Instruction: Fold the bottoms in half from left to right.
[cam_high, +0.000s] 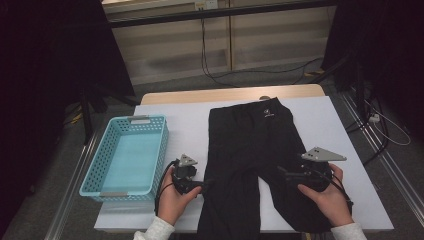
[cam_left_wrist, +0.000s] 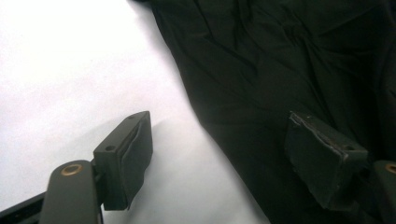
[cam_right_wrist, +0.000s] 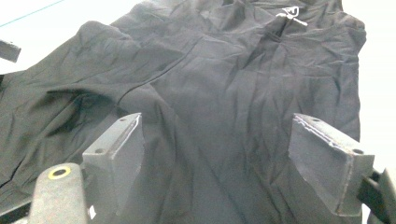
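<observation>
**Black trousers spread on white table, both grippers open at the legs**

A pair of black fabric trousers (cam_high: 255, 165) is laid flat on the white table top (cam_high: 345, 130), and is taken as the landmark here. Nearest the camera, the leg ends are cut off by the bottom edge of the high view, so the hems cannot be made out.

At the trousers' left leg edge, the left gripper (cam_high: 205, 186) is held in the person's left hand (cam_high: 172, 197). In the left gripper view its jaws are seen well apart (cam_left_wrist: 224, 158), one over bare table beside the trousers, the other over the dark cloth; nothing is clamped. Whether the jaws touch the fabric cannot be told.

On the trousers' right leg, the right gripper (cam_high: 282, 172) is held in the right hand (cam_high: 327, 197), with a grey three-cornered plate on top. Its jaws are likewise spread wide (cam_right_wrist: 247, 163) over creased fabric, gripping nothing.

To the left of the trousers, a light blue perforated plastic basket (cam_high: 95, 167) stands on the table, apart from the cloth.

Farther off, the waistband carries a small white logo (cam_high: 268, 113), too small to read. Beyond the trousers a strip of bare wooden table edge (cam_high: 200, 95) is seen.
</observation>
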